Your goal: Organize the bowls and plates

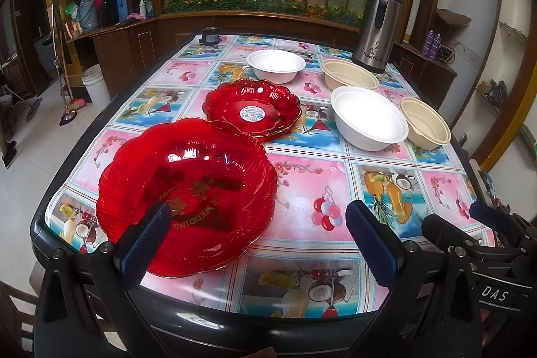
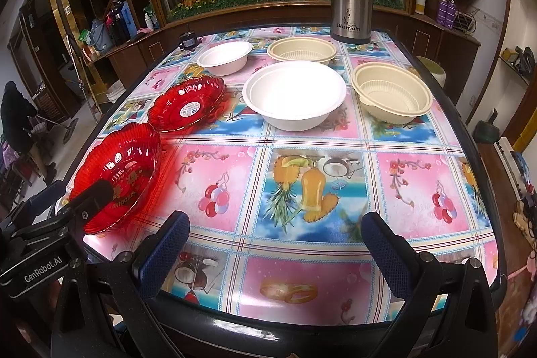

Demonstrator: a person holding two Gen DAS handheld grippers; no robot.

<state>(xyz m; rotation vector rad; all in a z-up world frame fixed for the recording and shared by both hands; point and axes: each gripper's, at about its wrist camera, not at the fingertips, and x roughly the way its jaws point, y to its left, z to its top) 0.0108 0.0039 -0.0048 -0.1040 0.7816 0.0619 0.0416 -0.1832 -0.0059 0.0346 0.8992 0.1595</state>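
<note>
Both grippers, left gripper [image 1: 255,244] and right gripper [image 2: 275,254], hover with jaws apart, holding nothing; take the near red plate [image 1: 186,197] at the desk's near left by its rim, lift level, nest it into the far red plate [image 1: 252,109]

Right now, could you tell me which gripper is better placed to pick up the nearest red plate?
Left. The left gripper is open with one finger already over the near red plate. The right gripper is open too, but over bare tablecloth, with that plate off to its left.
</note>
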